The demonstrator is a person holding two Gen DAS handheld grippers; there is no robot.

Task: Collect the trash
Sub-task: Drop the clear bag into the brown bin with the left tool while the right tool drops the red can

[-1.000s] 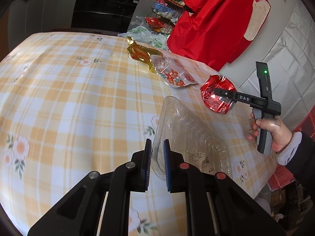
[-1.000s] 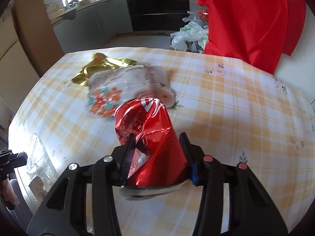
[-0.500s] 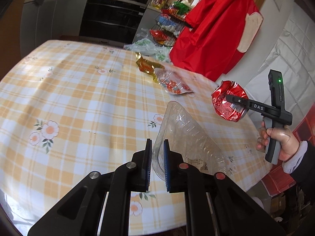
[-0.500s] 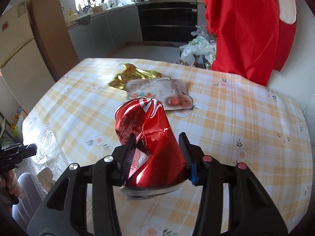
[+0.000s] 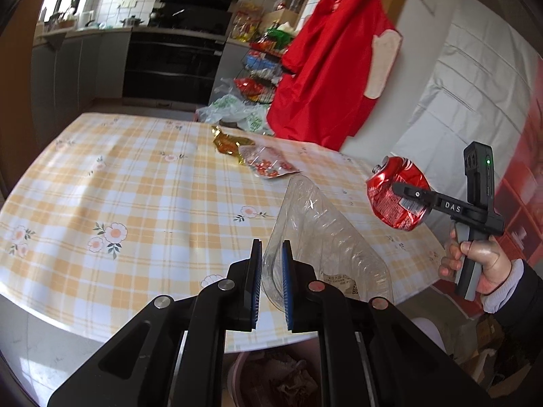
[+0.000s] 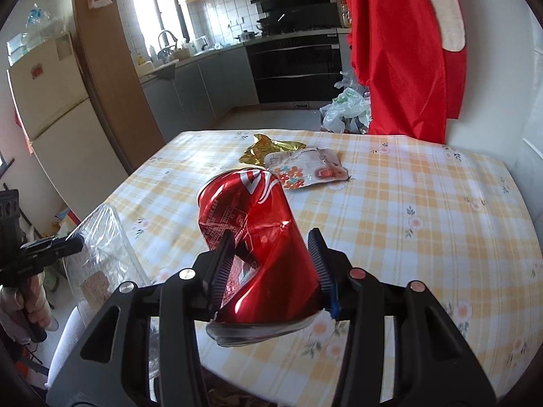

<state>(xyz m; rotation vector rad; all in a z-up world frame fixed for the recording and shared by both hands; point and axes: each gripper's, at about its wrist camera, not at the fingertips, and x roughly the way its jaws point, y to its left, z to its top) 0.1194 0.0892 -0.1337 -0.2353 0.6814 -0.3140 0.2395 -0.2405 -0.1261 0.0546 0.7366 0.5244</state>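
Note:
My left gripper [image 5: 271, 271] is shut on a crushed clear plastic bottle [image 5: 325, 237], held in the air over the table's near edge. My right gripper [image 6: 271, 257] is shut on a crushed red can [image 6: 251, 230], also held above the table; the can shows in the left wrist view [image 5: 395, 196] too. The bottle shows at the left of the right wrist view [image 6: 101, 251]. A gold wrapper [image 5: 227, 142] and a clear printed snack bag [image 5: 268, 164] lie on the checked tablecloth [image 5: 135, 186] at the far side.
A pink bin [image 5: 271, 380] with rubbish in it stands on the floor below the table's near edge. A red cloth [image 5: 325, 68] hangs beyond the table. Plastic bags [image 5: 234, 108] lie on the kitchen floor near a wire rack.
Both grippers have risen and drawn back toward the table's near edge, each keeping its hold. The bin has come into the left wrist view.

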